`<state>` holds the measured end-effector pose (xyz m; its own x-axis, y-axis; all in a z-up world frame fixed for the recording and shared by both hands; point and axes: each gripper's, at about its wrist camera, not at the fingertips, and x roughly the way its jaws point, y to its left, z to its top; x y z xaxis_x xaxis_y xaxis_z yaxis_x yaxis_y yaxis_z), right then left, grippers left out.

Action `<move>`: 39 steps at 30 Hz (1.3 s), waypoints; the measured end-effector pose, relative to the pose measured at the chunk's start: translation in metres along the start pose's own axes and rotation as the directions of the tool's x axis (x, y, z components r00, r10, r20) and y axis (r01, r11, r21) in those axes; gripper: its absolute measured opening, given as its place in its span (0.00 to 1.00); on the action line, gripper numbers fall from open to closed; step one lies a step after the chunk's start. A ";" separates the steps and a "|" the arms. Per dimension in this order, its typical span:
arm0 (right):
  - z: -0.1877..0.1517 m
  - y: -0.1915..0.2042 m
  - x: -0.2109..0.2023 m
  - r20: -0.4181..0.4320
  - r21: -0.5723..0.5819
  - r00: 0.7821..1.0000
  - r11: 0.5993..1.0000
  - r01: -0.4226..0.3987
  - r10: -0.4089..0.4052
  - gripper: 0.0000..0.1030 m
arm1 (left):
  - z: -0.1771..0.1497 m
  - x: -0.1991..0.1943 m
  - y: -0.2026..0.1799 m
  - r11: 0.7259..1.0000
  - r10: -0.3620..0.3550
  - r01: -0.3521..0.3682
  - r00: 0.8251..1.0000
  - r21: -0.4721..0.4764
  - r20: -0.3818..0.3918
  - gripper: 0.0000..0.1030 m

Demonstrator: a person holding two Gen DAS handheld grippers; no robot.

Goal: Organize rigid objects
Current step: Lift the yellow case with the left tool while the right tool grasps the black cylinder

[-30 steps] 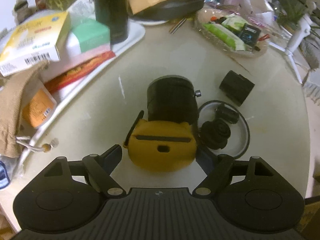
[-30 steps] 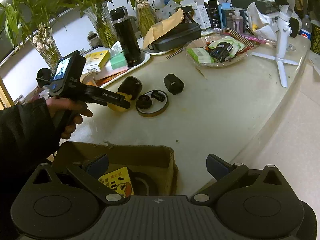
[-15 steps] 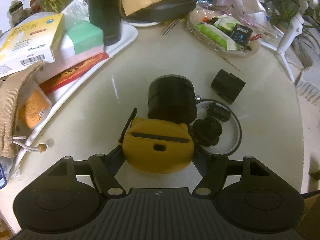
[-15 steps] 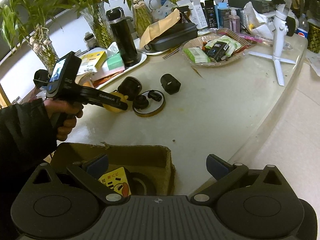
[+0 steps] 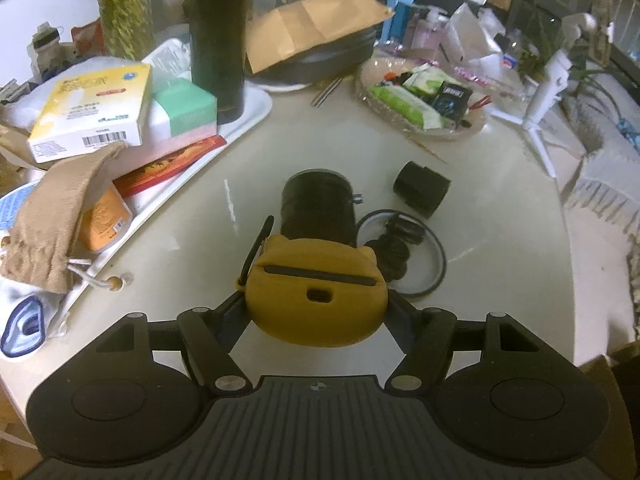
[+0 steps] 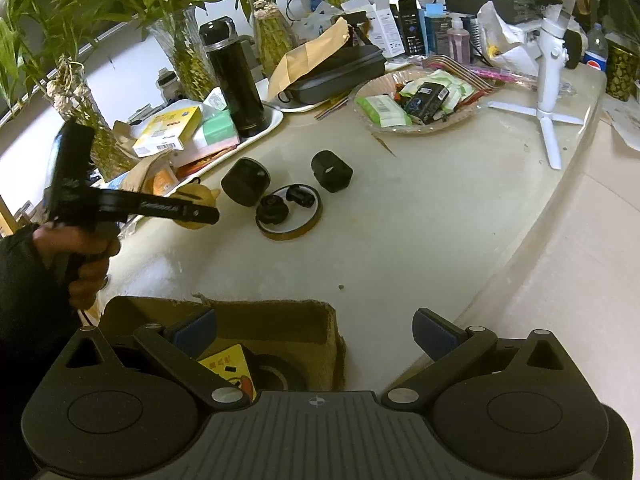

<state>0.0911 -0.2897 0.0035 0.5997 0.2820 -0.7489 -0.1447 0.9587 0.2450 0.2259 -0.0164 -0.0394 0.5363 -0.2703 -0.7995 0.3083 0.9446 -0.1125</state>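
Observation:
My left gripper [image 5: 316,309] is shut on a yellow case [image 5: 316,300] with small ears and a black strap, and holds it just above the pale table. Behind the case lie a big black cylinder [image 5: 318,208], a smaller black cylinder [image 5: 420,188] and a thin ring [image 5: 436,256] with small black parts [image 5: 390,258] inside. The right wrist view shows a hand [image 6: 86,268] holding that gripper, with the yellow case [image 6: 197,195] at its tip. My right gripper [image 6: 316,330] hangs open over a cardboard box [image 6: 280,320] that holds a yellow item [image 6: 232,366] and a black roll [image 6: 276,376].
A white tray [image 5: 256,116] at the left carries boxes and a tall black flask [image 5: 218,36]. A shallow dish of packets [image 5: 476,128] sits at the back right, a white tripod [image 6: 548,80] beyond it. The table's curved edge [image 6: 532,240] runs along the right.
The left jaws have closed on the yellow case and raised it off the table, away from the black cylinder. The right gripper has stayed over the box.

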 end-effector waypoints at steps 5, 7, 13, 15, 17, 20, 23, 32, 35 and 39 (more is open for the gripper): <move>0.014 0.002 0.009 0.010 -0.030 1.000 0.999 0.019 -0.019 1.00 | -0.009 -0.022 -0.002 0.999 -0.044 0.044 0.998 0.004 0.035 0.68; 0.021 0.002 0.013 0.013 -0.037 1.000 0.999 0.015 -0.015 1.00 | -0.012 -0.029 -0.002 0.999 -0.052 0.052 0.997 0.008 0.049 0.68; 0.050 0.004 0.028 0.034 -0.093 0.999 0.995 0.028 -0.025 1.00 | -0.019 -0.048 -0.005 0.997 -0.073 0.072 0.994 0.020 0.077 0.68; 0.058 0.006 0.034 0.047 -0.116 0.999 0.993 0.021 -0.016 1.00 | -0.022 -0.055 -0.006 0.997 -0.068 0.066 0.994 0.029 0.088 0.68; 0.065 0.007 0.041 0.056 -0.140 0.998 0.990 0.018 -0.010 1.00 | -0.025 -0.060 -0.009 0.998 -0.055 0.051 0.994 0.041 0.099 0.68; 0.072 0.010 0.054 0.064 -0.200 0.998 0.980 0.017 -0.005 1.00 | -0.030 -0.069 -0.010 0.998 -0.054 0.050 0.992 0.037 0.115 0.68; 0.078 0.011 0.067 0.068 -0.252 0.998 0.968 0.021 -0.004 1.00 | -0.036 -0.078 -0.010 0.998 -0.058 0.055 0.990 0.027 0.129 0.68; 0.095 0.015 0.107 0.062 -0.355 0.997 0.933 0.062 -0.043 0.88 | -0.048 -0.095 -0.014 0.996 -0.089 0.088 0.983 0.013 0.160 0.68; 0.100 0.019 0.121 0.058 -0.391 0.997 0.918 0.071 -0.053 0.77 | -0.051 -0.101 -0.018 0.995 -0.098 0.095 0.980 0.027 0.175 0.68; 0.102 0.025 0.142 0.058 -0.459 0.995 0.883 0.099 -0.081 0.69 | -0.053 -0.107 -0.022 0.993 -0.120 0.113 0.975 0.044 0.186 0.68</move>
<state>0.2527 -0.2295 -0.0340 0.6543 0.2008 -0.7291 -0.4295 0.8922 -0.1398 0.1200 0.0012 0.0173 0.6321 -0.4112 -0.6568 0.4013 0.8988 -0.1764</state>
